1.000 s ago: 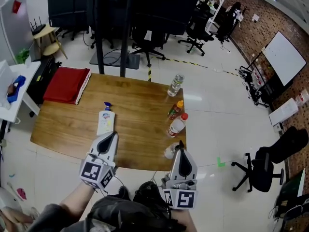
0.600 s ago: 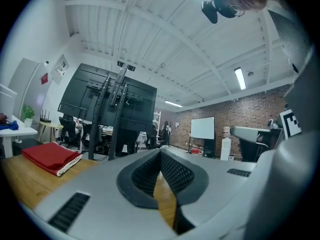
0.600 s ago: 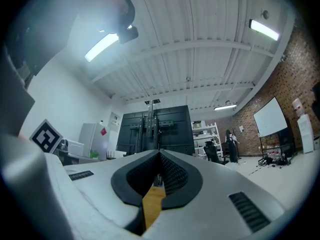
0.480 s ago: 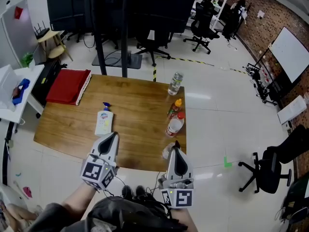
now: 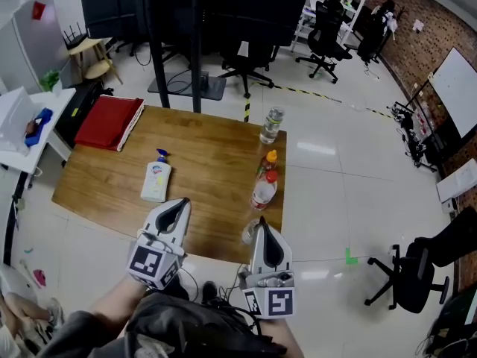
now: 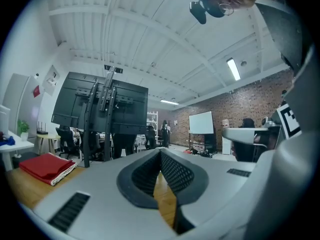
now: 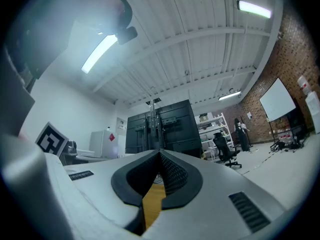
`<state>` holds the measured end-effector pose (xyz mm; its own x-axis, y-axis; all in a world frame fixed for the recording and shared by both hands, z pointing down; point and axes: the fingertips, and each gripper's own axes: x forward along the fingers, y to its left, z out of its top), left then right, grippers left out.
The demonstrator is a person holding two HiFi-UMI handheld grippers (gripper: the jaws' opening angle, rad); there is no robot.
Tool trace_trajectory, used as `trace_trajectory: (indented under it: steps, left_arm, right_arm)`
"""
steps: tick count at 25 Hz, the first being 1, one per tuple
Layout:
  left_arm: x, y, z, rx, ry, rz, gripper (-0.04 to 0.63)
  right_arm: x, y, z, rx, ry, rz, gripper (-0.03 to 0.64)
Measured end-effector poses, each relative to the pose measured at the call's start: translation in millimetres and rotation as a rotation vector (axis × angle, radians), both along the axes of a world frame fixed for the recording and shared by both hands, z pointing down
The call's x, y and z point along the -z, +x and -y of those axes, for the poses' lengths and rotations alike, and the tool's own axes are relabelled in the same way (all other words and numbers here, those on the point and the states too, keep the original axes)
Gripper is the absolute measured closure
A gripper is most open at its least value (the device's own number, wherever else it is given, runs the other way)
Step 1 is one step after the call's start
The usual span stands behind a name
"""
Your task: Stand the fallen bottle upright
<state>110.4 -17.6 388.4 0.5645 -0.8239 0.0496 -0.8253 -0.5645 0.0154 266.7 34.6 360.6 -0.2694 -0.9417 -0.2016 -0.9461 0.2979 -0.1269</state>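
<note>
Both tongs are closed and empty, poised over the near edge of the surface point(image 5: 212, 151): left tongs point(image 5: 181, 202) at lower centre, right tongs point(image 5: 261, 221) just right of them. The white spray bottle point(image 5: 156, 180) lies flat left of centre, with bare wood all round it. A row of upright bottles point(image 5: 272, 125) lines the right edge. A red folder point(image 5: 109, 121) fills the upper-left corner.

Partly hidden — the clear bottle point(image 5: 248, 234) behind the right hand-held gripper point(image 5: 261, 221).
</note>
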Motion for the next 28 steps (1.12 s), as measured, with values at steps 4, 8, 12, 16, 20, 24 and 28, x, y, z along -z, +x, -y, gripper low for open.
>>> trace_trajectory:
  steps: [4, 8, 12, 16, 20, 24, 28]
  left_arm:
    - [-10.2, -29.4, 16.8, 0.09, -0.034, -0.013, 0.566]
    - [-16.2, -59.5, 35.4, 0.099, -0.043, 0.0, 0.566]
    - [-23.5, -102.9, 67.4, 0.076, -0.046, -0.02, 0.566]
    - [-27.7, -177.1, 117.1, 0.063, -0.047, -0.018, 0.566]
    - [-38.1, -263.5, 159.8, 0.062, -0.061, -0.02, 0.566]
    - [-48.7, -340.5, 188.8, 0.07, -0.084, -0.028, 0.566]
    - [-52.4, -407.0, 204.3, 0.058, -0.089, -0.037, 0.566]
  right_arm:
    - [1.3, -16.7, 14.4, 0.05, -0.01, 0.049, 0.592]
    - [-0.6, -40.5, 36.5, 0.049, -0.008, 0.066, 0.592]
    - [-12.7, -81.0, 66.5, 0.014, -0.027, 0.063, 0.592]
    - [-24.3, -143.6, 111.3, -0.047, -0.052, 0.063, 0.592]
    - [-30.2, -219.8, 153.9, -0.072, -0.06, 0.027, 0.592]
    - [-28.8, -279.8, 182.0, -0.128, -0.053, 0.029, 0.592]
    - [-22.8, -331.3, 193.5, -0.197, -0.035, 0.025, 0.592]
